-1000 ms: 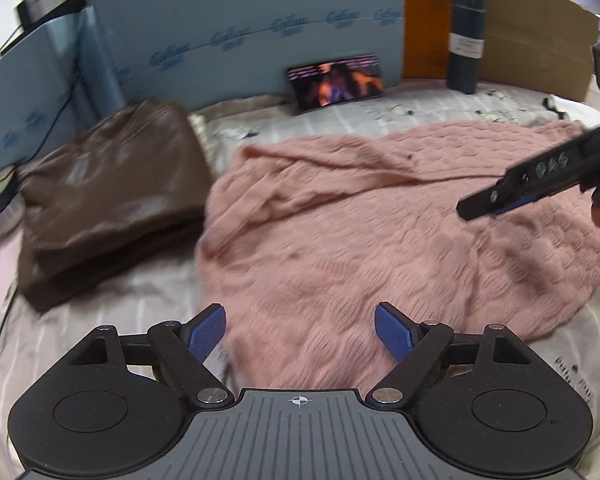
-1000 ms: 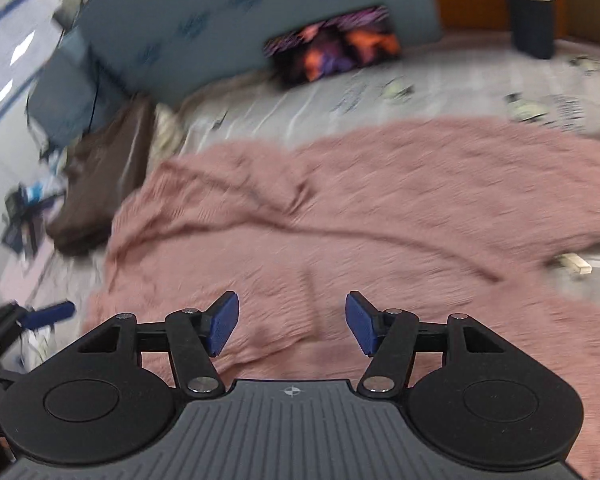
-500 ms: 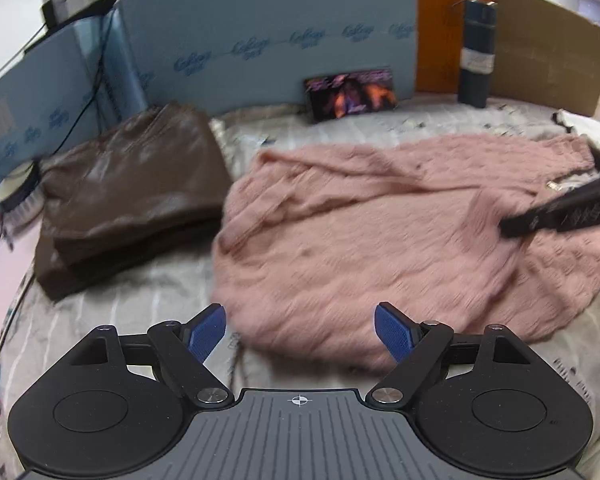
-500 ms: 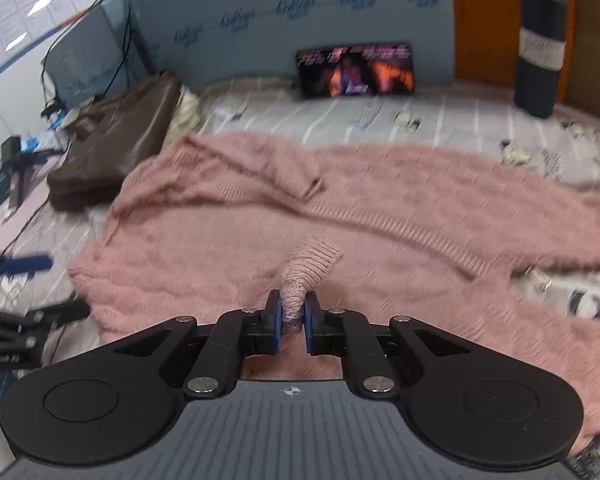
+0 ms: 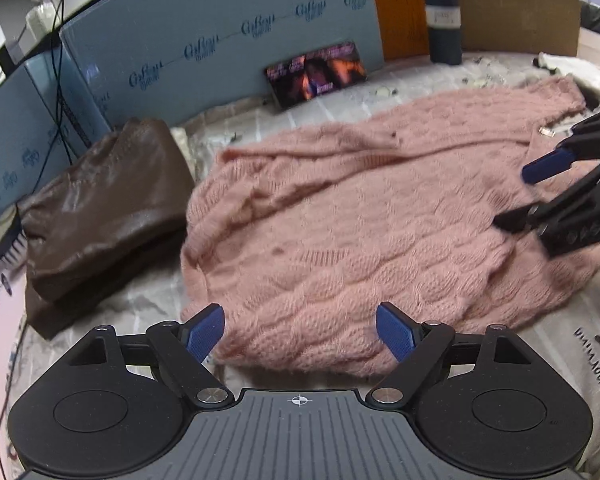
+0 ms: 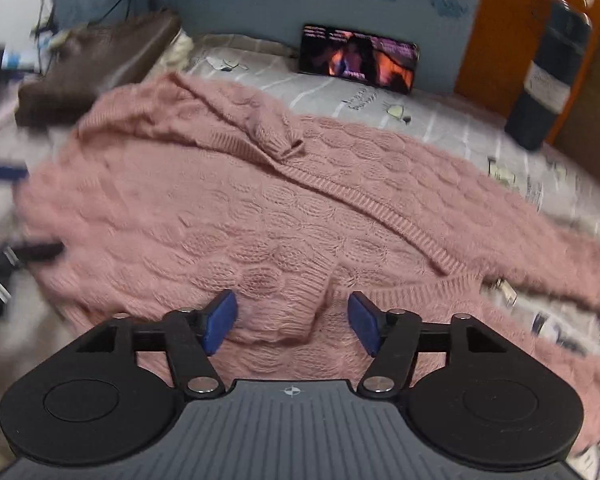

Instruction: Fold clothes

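Left tongs [image 5: 300, 334]: blue pads spread wide, nothing between them. They hover just above the near hem of the pink knitted sweater [image 5: 360, 208], which lies spread flat on the counter [image 5: 560, 344], itself covered by a pale printed cloth. The garment begins directly ahead of the pads and reaches forward and to the right of them. Ahead and to the left of the left tongs, just beside the sweater's left edge, sits a folded brown garment [image 5: 104, 200]. Beyond the sweater a phone [image 5: 316, 74] with a lit screen leans against a blue foam panel [image 5: 220, 48]; farther right along that back edge stands a dark cylindrical bottle [image 5: 444, 20], in front of an orange board.

Right tongs [image 6: 292, 322]: pads likewise parted wide and holding nothing. A raised fold of the sweater [image 6: 260, 208] sits between and just ahead of the two pads; whether either pad touches the knit cannot be told. A ribbed band of the sweater runs diagonally ahead, from far left toward near right. From the left wrist view the right tongs [image 5: 540, 192] appear at the right edge, open, over the right part of the sweater. From the right wrist view the phone [image 6: 358, 58] lies straight ahead past the garment, the bottle [image 6: 548, 76] ahead to the right, the brown garment [image 6: 96, 64] ahead to the left; that side is blurred.
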Available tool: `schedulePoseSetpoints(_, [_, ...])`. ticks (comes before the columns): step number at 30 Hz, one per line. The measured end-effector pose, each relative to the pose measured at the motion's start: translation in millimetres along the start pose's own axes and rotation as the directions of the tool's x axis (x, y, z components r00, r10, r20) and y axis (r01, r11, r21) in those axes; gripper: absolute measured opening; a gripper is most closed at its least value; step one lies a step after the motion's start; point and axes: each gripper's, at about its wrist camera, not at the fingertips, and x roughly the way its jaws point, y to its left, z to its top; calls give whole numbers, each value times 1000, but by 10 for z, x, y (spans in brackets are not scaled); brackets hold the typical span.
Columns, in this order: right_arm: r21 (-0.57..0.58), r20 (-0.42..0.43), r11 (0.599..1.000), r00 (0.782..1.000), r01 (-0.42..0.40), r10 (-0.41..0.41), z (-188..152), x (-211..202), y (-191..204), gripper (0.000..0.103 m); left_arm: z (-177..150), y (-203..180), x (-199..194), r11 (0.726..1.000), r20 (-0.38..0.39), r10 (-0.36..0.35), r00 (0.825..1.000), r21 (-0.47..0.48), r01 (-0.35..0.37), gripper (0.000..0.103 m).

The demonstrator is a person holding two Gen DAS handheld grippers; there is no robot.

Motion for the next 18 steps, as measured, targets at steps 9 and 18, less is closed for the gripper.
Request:
schedulePoseSetpoints(9, [2, 50, 999, 998, 45, -45, -152, -435, -467, 68, -74, -223, -209, 929, -34, -191, 981, 318, 192, 86])
schedulePoseSetpoints(18, [-101, -101, 993, 993, -67, 57, -431, -763, -722, 71, -186, -566, -65, 815, -32, -166, 986, 559, 155, 86])
